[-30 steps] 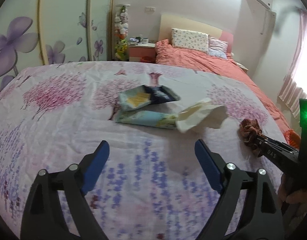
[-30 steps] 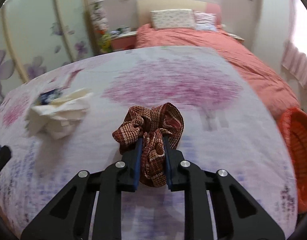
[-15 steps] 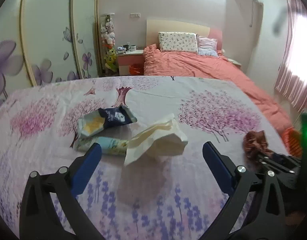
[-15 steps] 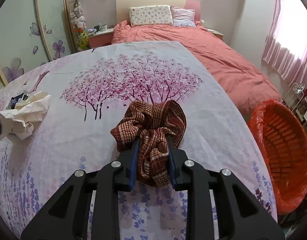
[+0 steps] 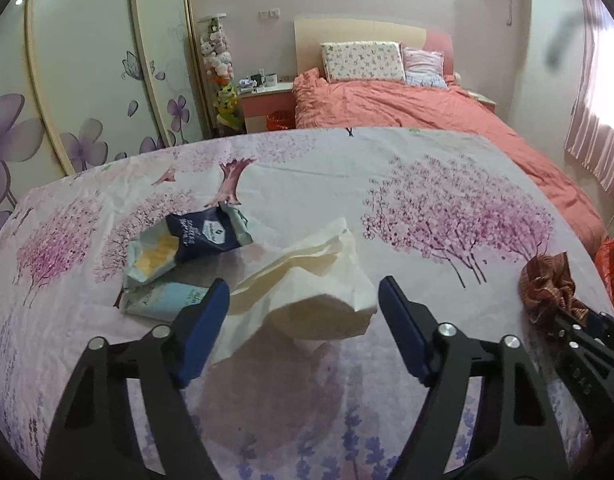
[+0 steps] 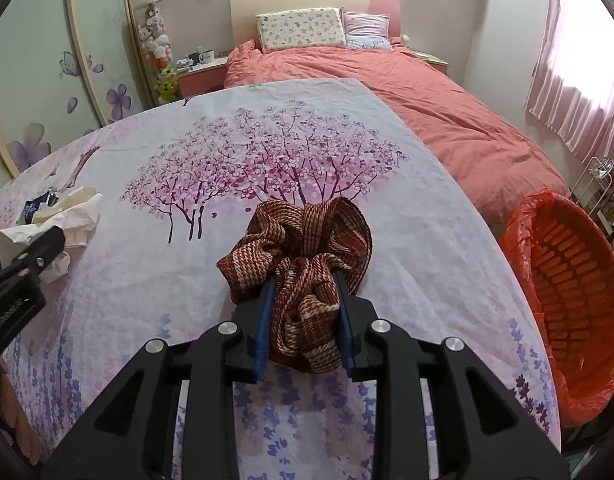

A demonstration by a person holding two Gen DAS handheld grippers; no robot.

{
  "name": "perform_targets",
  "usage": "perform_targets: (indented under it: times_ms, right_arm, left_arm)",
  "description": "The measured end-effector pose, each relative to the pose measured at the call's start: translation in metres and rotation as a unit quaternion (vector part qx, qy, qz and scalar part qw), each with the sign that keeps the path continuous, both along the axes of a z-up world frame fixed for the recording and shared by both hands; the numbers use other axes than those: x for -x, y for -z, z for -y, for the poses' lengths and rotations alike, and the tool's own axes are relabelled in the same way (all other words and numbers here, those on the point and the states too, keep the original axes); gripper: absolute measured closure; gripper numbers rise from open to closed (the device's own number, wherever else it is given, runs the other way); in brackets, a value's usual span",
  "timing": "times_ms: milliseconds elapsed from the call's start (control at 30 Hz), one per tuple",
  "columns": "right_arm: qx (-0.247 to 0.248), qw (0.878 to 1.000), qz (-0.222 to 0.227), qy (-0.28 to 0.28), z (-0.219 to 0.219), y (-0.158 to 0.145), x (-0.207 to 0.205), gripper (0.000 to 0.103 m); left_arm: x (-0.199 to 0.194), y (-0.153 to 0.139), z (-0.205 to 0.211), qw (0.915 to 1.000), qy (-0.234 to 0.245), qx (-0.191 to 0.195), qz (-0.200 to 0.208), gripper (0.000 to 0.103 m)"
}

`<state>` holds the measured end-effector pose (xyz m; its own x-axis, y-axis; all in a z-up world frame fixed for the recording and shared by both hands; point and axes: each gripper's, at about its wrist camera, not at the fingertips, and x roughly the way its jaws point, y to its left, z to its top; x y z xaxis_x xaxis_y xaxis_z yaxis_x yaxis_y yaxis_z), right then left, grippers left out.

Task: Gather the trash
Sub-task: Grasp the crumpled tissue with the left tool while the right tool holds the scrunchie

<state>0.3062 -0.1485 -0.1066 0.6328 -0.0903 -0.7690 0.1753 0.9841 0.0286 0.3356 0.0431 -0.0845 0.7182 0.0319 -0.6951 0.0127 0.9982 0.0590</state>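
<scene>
Where spread with the blossom sheet, same flat surface as a second ago, only viewed from closer. Off its right edge and lower down, the orange basket with red liner, further into the right view than before.

Over the sheet, left gripper carried forward and to the right since a second ago. Now straddling the tissue instead of hanging short of it. Fingers just closing in from their widest, tissue between them, pads not yet pressing it, a gap on either side.

Tissue itself crumpled on the sheet, unmoved. Just behind and left of it, two wrappers, dark blue over pale, likewise unmoved.

Near the basket side, right gripper hardly shifted. Clamped as before on the cloth, a brown-and-cream woven bundle bulging above the fingers, with the grip eased a little wider than a second ago.
</scene>
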Motion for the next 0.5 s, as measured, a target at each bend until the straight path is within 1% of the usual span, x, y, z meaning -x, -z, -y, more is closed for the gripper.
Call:
perform_targets:
  times_ms: [100,167,333,400,433,500]
  right_arm:
    - [-0.001,1.0,0.0,0.0,0.0002,0.0,0.0001,0.076]
    - [-0.002,1.0,0.0,0.0,0.0011,0.0001,0.0002,0.076]
    - [-0.002,1.0,0.001,0.0,0.0007,0.0001,0.0004,0.076]
    - [-0.002,1.0,0.001,0.0,0.0007,0.0001,0.0005,0.076]
    - [-0.002,1.0,0.001,0.0,0.001,0.0,0.0005,0.076]
    - [-0.002,1.0,0.001,0.0,0.0009,0.0001,0.0005,0.076]
  left_arm:
    - [-0.0061,0.0045,0.0001,0.9999,-0.004,0.004,-0.009,0.036]
    - [-0.0088,0.006,0.0007,0.9999,-0.005,0.004,-0.012,0.043]
    - [-0.0089,0.0053,-0.0009,0.9999,-0.005,0.009,-0.012,0.057]
    - [-0.0075,0.0034,-0.0023,0.9998,-0.005,0.015,-0.01,0.06]
    - [-0.0064,0.0019,-0.0037,0.9998,-0.006,0.019,-0.007,0.063]
    - [-0.005,-0.0012,-0.0058,0.9997,-0.007,0.025,-0.005,0.064]
